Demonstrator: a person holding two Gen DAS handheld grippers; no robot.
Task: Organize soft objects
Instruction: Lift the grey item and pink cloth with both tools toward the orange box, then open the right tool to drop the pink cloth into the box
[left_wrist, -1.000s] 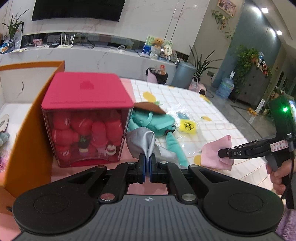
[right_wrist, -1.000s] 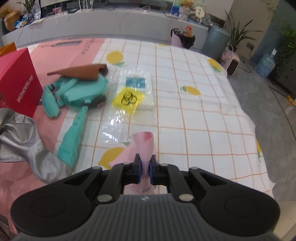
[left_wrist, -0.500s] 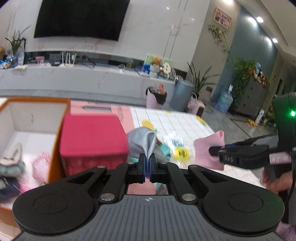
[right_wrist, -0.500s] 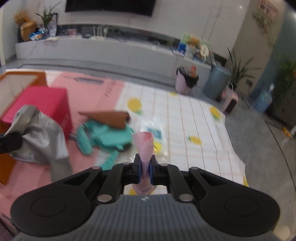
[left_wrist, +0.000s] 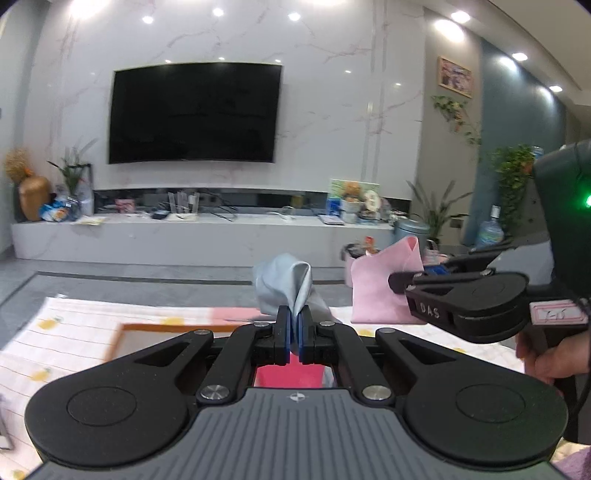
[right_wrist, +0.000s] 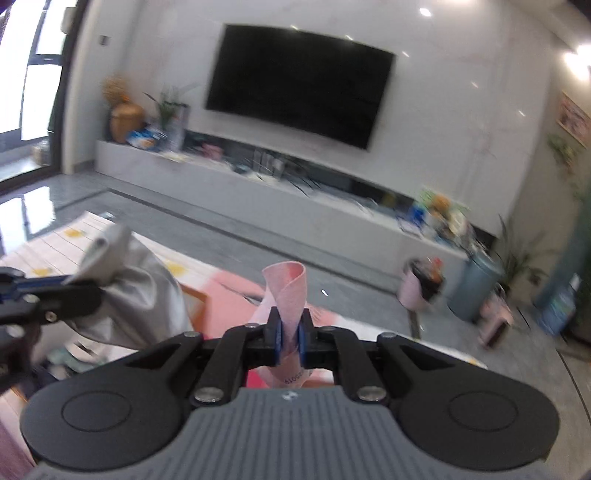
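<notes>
The room filled most of both views: a marble wall with a dark television (left_wrist: 194, 112) above a long low shelf (left_wrist: 199, 236) crowded with small items, and a grey floor running up to the mat. The mat (left_wrist: 74, 325), white with yellow lemons and a pink patch, lay low in the frames, largely hidden behind the grippers. On it sat an orange-edged box (left_wrist: 147, 328), only its rim and a little of its pale inside showing, and just beside it, between the left gripper's arms, the red top of a second container (left_wrist: 288, 373).

The pink cloth (right_wrist: 286, 295) was off the mat, hanging in the air, pinched in a fold between the pressed-together jaws of the right gripper (right_wrist: 289, 334). In the left view it drooped as a square sheet in front of the far shelf. The grey cloth (left_wrist: 286, 286) was likewise raised, its bunched corner pinched in the jaws of the left gripper (left_wrist: 291, 332), closed tight on it, the rest trailing down below. The person's hand (left_wrist: 550, 354) gripped the right gripper's handle at the frame edge.

Judging from this, the work was midway: two soft pieces were picked up and carried near the box, but neither was yet put away. What the box already held could not be seen here. Both cloths remained to be lowered in and released, and whatever lay elsewhere on the mat was out of sight.
</notes>
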